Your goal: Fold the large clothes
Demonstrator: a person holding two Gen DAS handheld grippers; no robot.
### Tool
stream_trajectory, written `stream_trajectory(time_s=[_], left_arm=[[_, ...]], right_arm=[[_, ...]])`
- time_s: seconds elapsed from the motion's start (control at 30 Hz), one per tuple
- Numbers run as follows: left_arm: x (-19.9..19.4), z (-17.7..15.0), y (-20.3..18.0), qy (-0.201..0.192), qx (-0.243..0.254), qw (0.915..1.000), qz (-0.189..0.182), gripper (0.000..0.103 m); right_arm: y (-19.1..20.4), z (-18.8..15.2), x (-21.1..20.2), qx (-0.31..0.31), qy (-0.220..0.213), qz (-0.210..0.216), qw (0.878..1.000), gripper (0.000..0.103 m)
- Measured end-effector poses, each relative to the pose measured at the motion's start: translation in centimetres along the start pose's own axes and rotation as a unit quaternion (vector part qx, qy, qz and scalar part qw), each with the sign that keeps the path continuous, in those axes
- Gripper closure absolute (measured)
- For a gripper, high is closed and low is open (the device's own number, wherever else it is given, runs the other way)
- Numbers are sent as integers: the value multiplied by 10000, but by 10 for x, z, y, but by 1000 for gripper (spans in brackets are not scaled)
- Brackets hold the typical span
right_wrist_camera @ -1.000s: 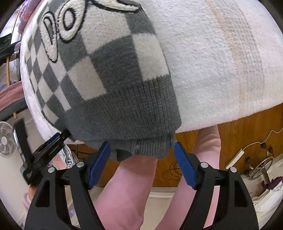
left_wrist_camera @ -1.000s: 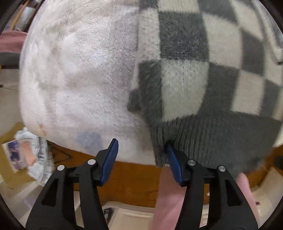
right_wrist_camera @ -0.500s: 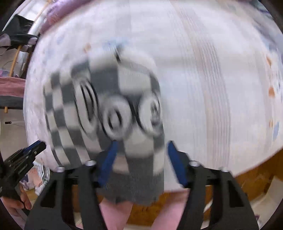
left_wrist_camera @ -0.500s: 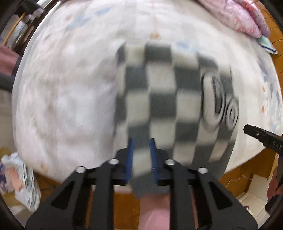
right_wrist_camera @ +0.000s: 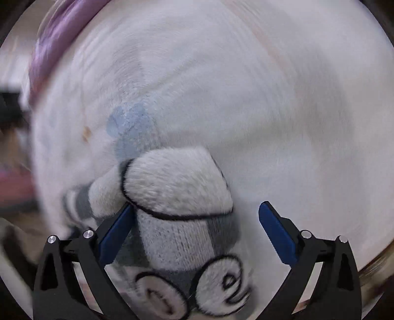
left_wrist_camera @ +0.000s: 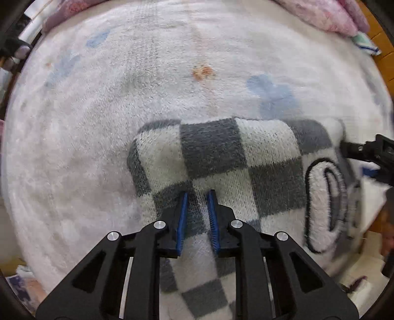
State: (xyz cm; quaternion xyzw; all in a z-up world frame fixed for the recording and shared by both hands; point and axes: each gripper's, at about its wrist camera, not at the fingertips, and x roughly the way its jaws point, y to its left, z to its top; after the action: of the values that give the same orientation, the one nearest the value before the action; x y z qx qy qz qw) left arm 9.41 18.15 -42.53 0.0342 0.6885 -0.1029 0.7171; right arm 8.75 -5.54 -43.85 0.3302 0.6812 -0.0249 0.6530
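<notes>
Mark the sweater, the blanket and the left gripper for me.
sweater (left_wrist_camera: 211, 150): left wrist view, a grey square near the fold.
blanket (left_wrist_camera: 98, 123): left wrist view, bare white pile.
left gripper (left_wrist_camera: 197, 194): left wrist view, between the blue pads.

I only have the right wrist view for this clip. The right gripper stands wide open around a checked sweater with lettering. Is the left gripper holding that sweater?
Observer: Yes. In the left wrist view, the left gripper is pinched on a ridge of the checked sweater. Its jaws have just been closing, with fabric between them. The jaws of your right gripper have just been opening.
Operator: How does the sweater lie left of the lettering?
Observer: It is doubled over. Its far edge is a rounded fold of grey and white checks, resting on the white blanket.
Operator: Anything else on the bed?
Observer: A pink quilted bundle lies at the blanket's far right edge.
</notes>
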Motion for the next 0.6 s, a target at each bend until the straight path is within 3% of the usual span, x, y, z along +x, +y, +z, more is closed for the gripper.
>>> stream_trajectory(time_s=[0.03, 0.07, 0.17, 0.27, 0.37, 0.5, 0.6], left_arm=[[-4, -2, 4, 39, -83, 9998, -150, 74], [-9, -6, 9, 80, -216, 9992, -329, 56], [-31, -23, 13, -91, -398, 9983, -412, 28], [-47, -44, 18, -122, -689, 9952, -680, 24], [-43, -64, 36, 54, -1214, 9864, -1104, 22], [-24, -88, 55, 578, -1650, 9674, -1835, 22], [-3, -98, 63, 859, -1722, 9585, -2102, 22]], right_arm=[[-11, -6, -4, 232, 44, 222, 9995, 8], [-17, -13, -11, 370, 6, 345, 9987, 8], [-26, -26, -28, 608, -74, 269, 9978, 8], [-37, -42, -41, 878, -71, 557, 9946, 8], [-37, -52, -48, 910, 107, 676, 9935, 8], [-26, -56, -56, 288, 343, 206, 9988, 8], [-16, -63, -57, -271, 317, -196, 9989, 8]])
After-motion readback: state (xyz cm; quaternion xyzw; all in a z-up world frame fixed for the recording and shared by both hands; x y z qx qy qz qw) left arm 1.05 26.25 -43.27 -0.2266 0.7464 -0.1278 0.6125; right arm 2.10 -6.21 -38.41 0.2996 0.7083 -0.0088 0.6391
